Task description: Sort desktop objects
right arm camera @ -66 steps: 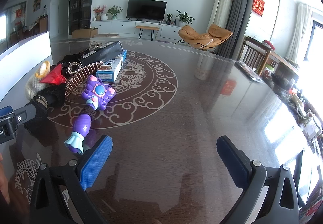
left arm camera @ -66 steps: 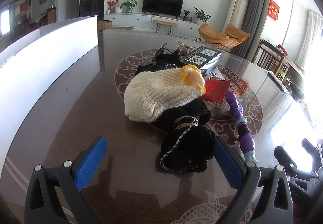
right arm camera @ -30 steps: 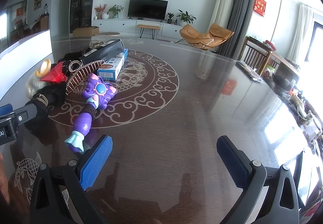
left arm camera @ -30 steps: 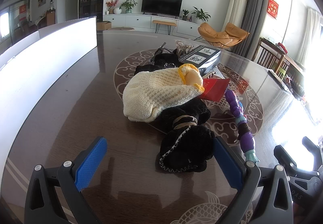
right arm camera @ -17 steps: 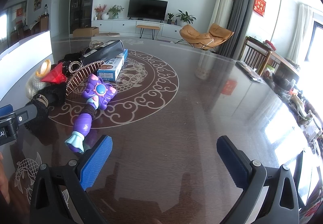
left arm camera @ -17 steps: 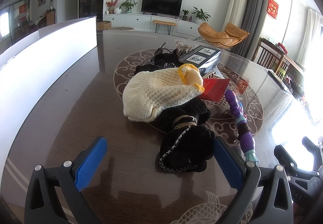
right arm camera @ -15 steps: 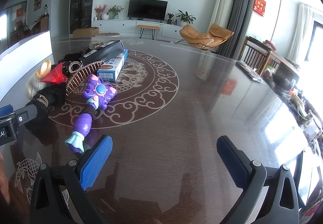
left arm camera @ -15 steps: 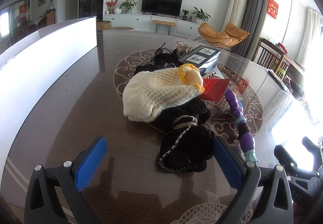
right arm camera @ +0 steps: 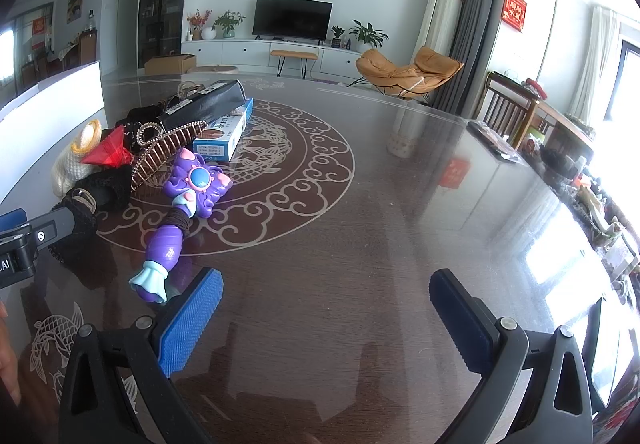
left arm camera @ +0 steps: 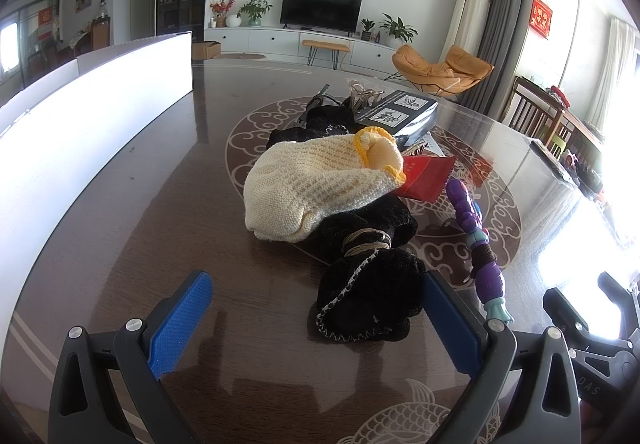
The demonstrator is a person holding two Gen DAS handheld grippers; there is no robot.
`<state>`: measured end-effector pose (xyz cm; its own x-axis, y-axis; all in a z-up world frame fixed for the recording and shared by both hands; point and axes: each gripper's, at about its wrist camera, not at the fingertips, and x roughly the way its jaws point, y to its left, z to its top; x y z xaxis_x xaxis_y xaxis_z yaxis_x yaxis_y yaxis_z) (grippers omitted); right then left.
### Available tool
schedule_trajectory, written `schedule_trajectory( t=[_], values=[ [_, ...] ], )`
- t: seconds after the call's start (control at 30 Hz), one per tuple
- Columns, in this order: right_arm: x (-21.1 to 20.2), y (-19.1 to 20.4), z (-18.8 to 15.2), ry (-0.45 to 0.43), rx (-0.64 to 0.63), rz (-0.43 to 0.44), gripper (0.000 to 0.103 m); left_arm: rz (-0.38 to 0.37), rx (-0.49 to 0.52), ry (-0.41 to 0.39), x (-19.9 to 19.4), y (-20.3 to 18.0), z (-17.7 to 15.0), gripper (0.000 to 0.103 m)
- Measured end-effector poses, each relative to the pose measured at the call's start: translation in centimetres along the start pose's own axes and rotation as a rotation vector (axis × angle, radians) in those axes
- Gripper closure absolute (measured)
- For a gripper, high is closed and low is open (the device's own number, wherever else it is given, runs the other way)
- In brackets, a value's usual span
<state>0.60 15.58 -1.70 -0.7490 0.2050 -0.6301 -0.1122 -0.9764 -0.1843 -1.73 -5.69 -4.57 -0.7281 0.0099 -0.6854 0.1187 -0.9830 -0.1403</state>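
A heap of objects lies on the dark patterned table (left arm camera: 160, 203). A cream knitted hat (left arm camera: 312, 179) rests on a black knitted item (left arm camera: 368, 284), which lies just ahead of my open left gripper (left arm camera: 316, 308), near its right finger. Behind are a red packet (left arm camera: 426, 177), a black box (left arm camera: 400, 113) and a purple toy wand (left arm camera: 474, 240). In the right wrist view the purple toy wand (right arm camera: 184, 203) points toward my open right gripper (right arm camera: 326, 308), whose fingers hold nothing. A toothed hair clip (right arm camera: 168, 147), a blue-white box (right arm camera: 224, 131) and the black box (right arm camera: 200, 103) lie behind it.
A white panel (left arm camera: 80, 115) runs along the table's left side. The right gripper's body (left arm camera: 592, 324) shows at the lower right of the left wrist view; the left gripper's body (right arm camera: 24, 244) shows at the left of the right wrist view. Chairs and clutter (right arm camera: 560, 147) stand beyond the right edge.
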Motion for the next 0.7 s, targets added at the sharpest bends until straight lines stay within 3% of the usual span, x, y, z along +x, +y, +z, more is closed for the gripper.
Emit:
schedule_trajectory(
  t=[0.4, 0.5, 0.7],
  values=[
    [0.0, 0.0, 0.0, -0.001, 0.002, 0.002, 0.0, 0.004, 0.008, 0.0, -0.1, -0.2, 0.0, 0.0],
    [0.2, 0.1, -0.1, 0.012, 0.006, 0.014, 0.0, -0.001, 0.036, 0.038, -0.1, -0.3, -0.3, 0.0],
    [1.0, -0.8, -0.3, 0.062, 0.054, 0.173, 0.0, 0.011, 0.125, 0.088, -2.3, 1.3, -2.4, 0.0]
  ],
)
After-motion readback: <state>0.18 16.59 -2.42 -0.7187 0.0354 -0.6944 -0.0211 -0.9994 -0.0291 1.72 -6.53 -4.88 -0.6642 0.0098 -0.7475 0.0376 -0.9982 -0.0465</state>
